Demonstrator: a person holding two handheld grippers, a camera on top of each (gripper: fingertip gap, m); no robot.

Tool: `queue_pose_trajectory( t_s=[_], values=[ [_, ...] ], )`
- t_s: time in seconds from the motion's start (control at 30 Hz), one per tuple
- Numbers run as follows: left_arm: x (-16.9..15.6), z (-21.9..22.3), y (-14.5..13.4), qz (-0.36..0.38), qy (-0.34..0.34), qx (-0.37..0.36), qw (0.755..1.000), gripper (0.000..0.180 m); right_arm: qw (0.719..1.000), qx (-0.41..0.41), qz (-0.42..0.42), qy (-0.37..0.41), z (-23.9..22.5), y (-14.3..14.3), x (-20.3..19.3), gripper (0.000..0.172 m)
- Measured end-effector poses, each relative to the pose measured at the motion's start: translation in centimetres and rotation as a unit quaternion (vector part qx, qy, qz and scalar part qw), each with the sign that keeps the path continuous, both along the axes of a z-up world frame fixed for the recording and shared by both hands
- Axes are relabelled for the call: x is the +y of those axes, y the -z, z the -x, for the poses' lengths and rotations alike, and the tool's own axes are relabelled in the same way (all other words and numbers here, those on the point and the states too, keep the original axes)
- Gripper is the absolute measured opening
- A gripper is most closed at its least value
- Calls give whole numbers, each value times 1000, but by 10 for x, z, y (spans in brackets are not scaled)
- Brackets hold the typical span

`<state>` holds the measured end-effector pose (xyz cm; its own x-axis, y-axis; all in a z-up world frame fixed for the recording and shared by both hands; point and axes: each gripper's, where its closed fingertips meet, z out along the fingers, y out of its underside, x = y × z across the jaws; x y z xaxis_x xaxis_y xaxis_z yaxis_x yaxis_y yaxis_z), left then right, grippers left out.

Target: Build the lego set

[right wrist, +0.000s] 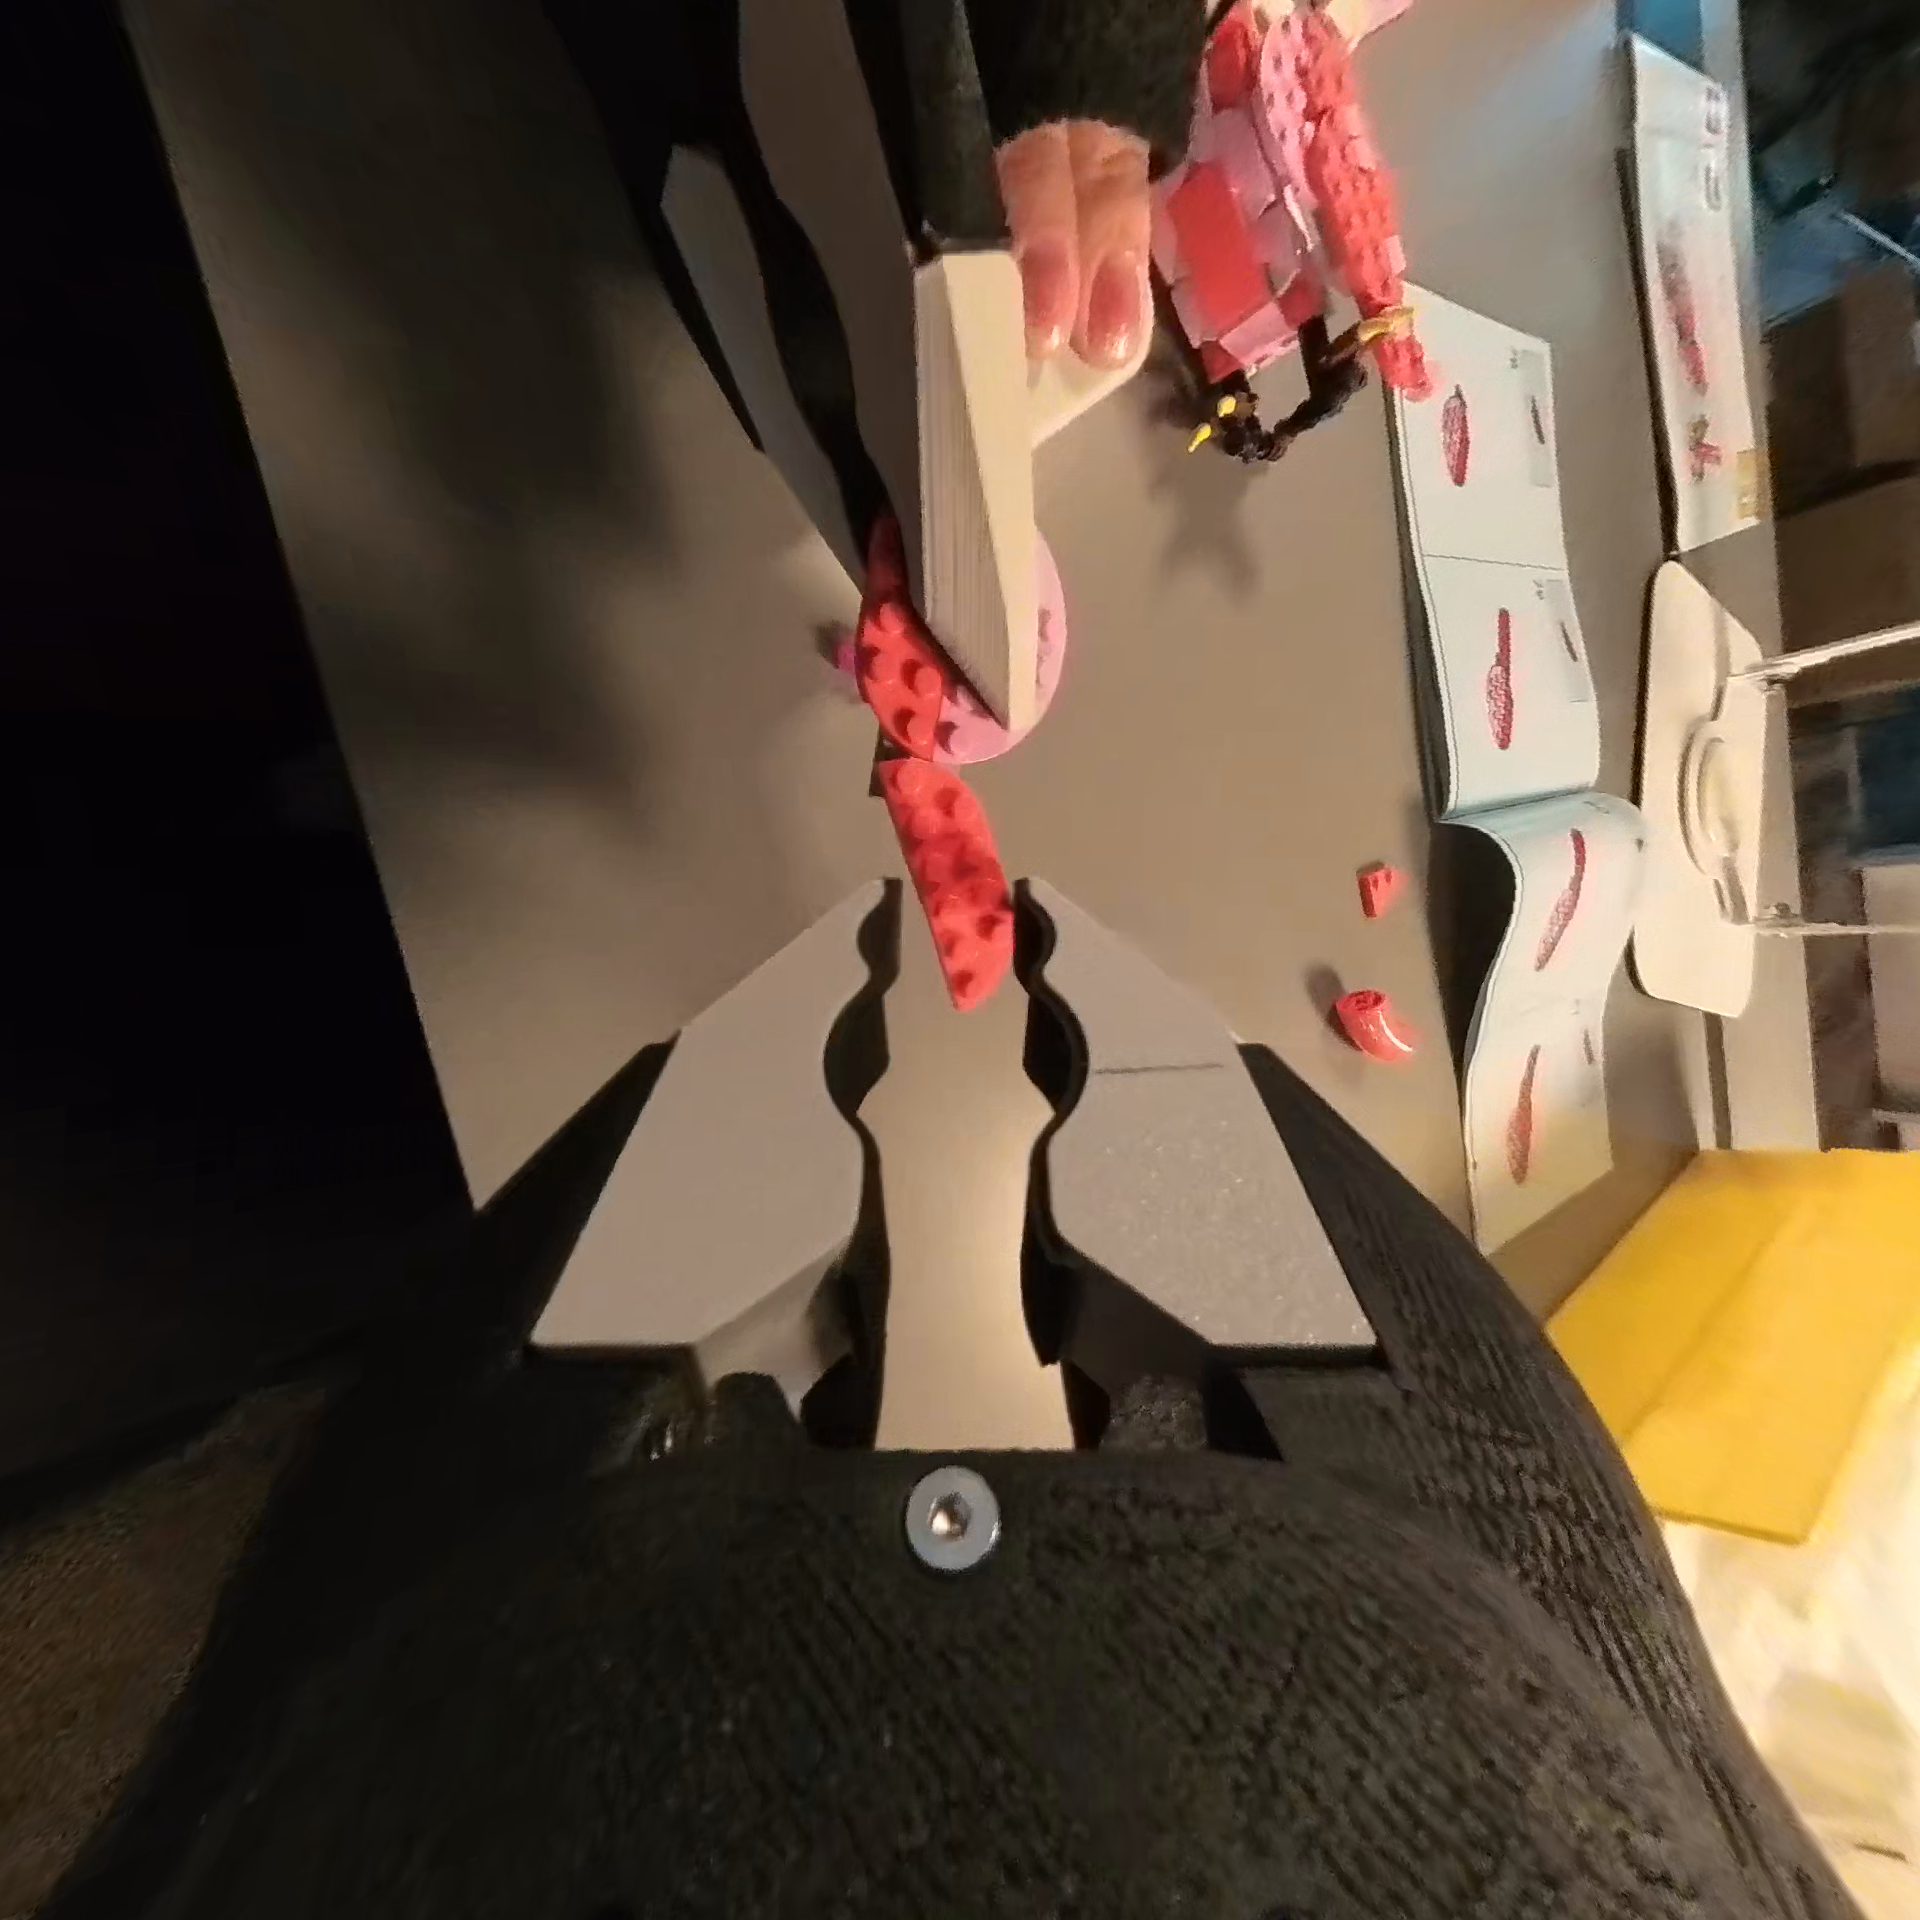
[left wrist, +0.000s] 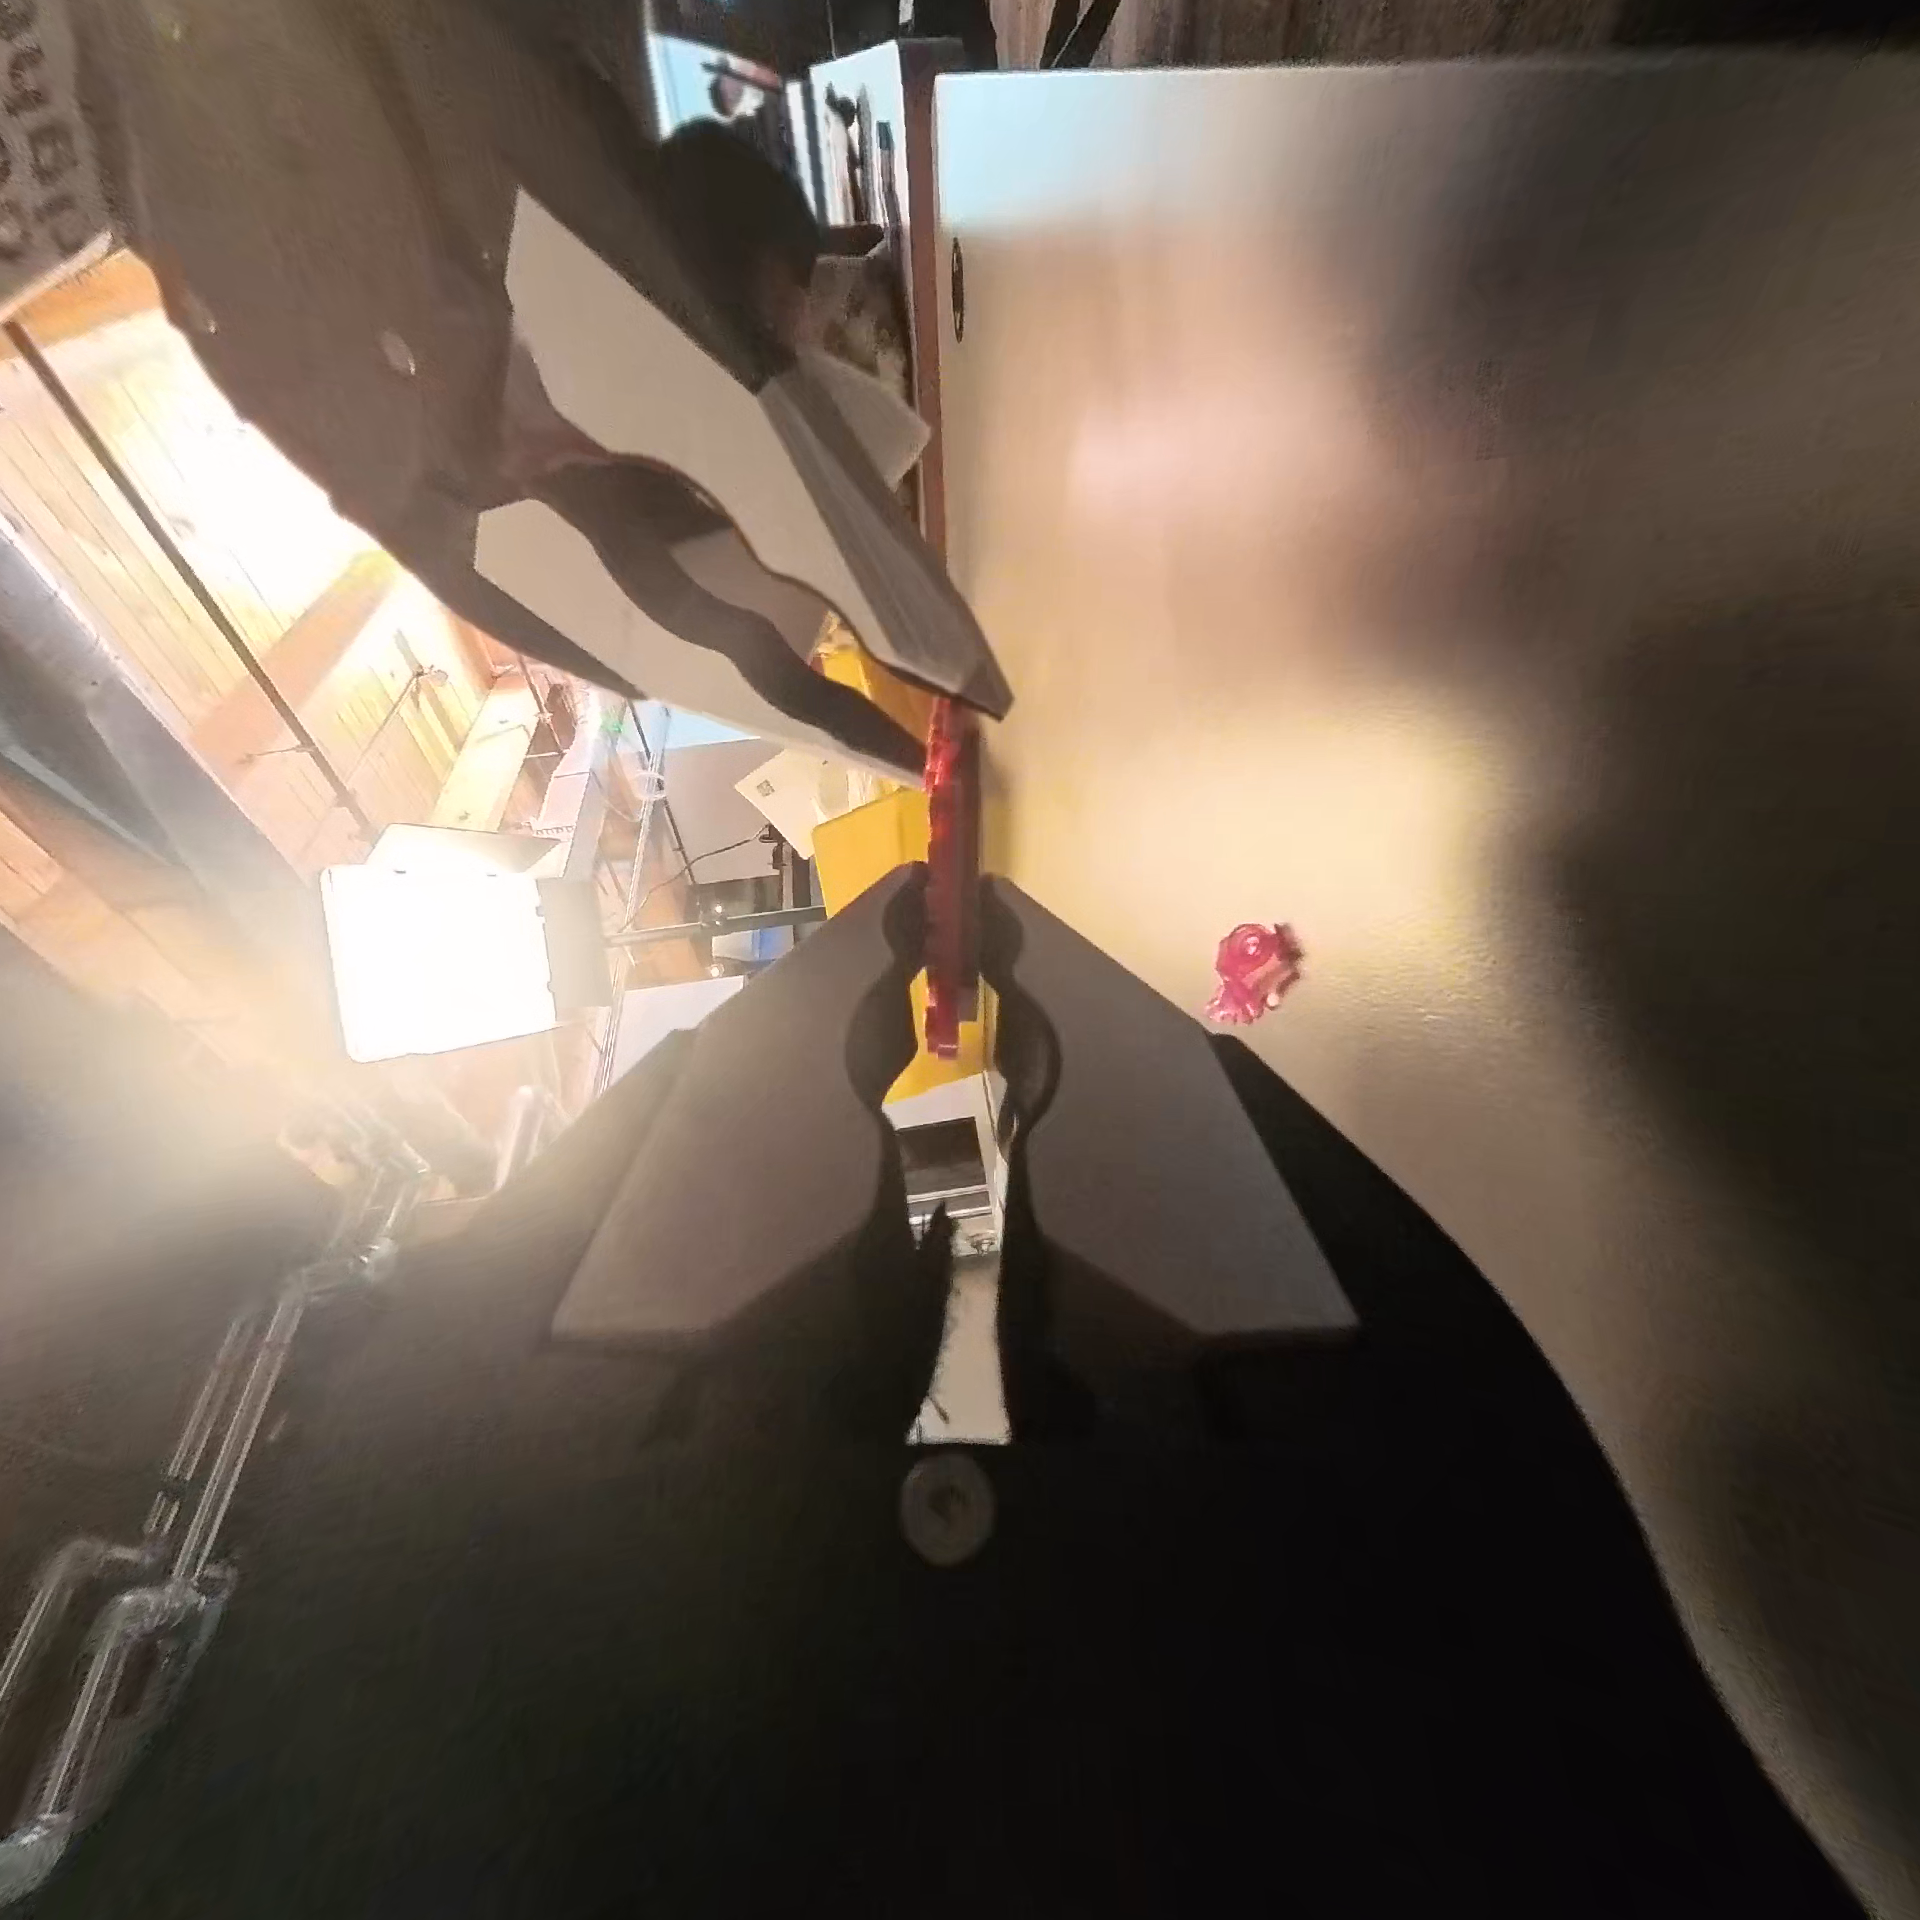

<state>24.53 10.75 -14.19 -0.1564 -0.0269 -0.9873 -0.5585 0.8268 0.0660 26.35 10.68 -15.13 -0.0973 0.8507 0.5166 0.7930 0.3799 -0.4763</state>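
In the left wrist view my left gripper [left wrist: 951, 894] is shut on a flat red plate assembly [left wrist: 951, 831], seen edge-on just above the white table [left wrist: 1351, 520]. In the right wrist view that left gripper [right wrist: 935, 665] comes down from above and clamps the pink round plate [right wrist: 1023, 717] carrying a red plate [right wrist: 904, 675]. A red half-round plate [right wrist: 951, 894] hangs from it between my right gripper's [right wrist: 958, 891] fingers. The right-hand pad touches its edge, while a gap shows at the left-hand pad. The right gripper [left wrist: 951, 717] also shows at the assembly's far end.
A small translucent red piece [left wrist: 1252, 966] lies on the table. A small red brick [right wrist: 1377, 890], a red horn piece [right wrist: 1371, 1021] and an open instruction booklet [right wrist: 1507, 675] lie to the right. A hand [right wrist: 1081, 260], a pink-red brick model [right wrist: 1288, 208], a white dish [right wrist: 1694, 779] and a yellow sheet [right wrist: 1714, 1351] are nearby. The grippers are tip to tip, or close to it. The right tips stand about 15 centimetres off the red horn piece [right wrist: 1371, 1021].
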Motion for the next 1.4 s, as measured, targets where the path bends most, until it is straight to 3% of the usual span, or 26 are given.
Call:
queue_pose_trajectory(
  t_s=[0.27,0.47,0.67,0.8,1.4],
  values=[
    [8,2,-10,17,-35,-31,999,6,998,-15,50,31,1,0,-2,13],
    [12,3,-4,13,-52,-13,998,6,996,-34,39,70,0,3,7,13],
    [13,4,13,37,-55,29,997,6,983,-67,112,126,-6,25,9,13],
    [14,7,23,57,-58,50,995,6,981,-83,123,128,-6,38,12,14],
    [19,10,35,72,-78,81,991,7,975,-58,158,144,-11,37,10,13]
  ],
)
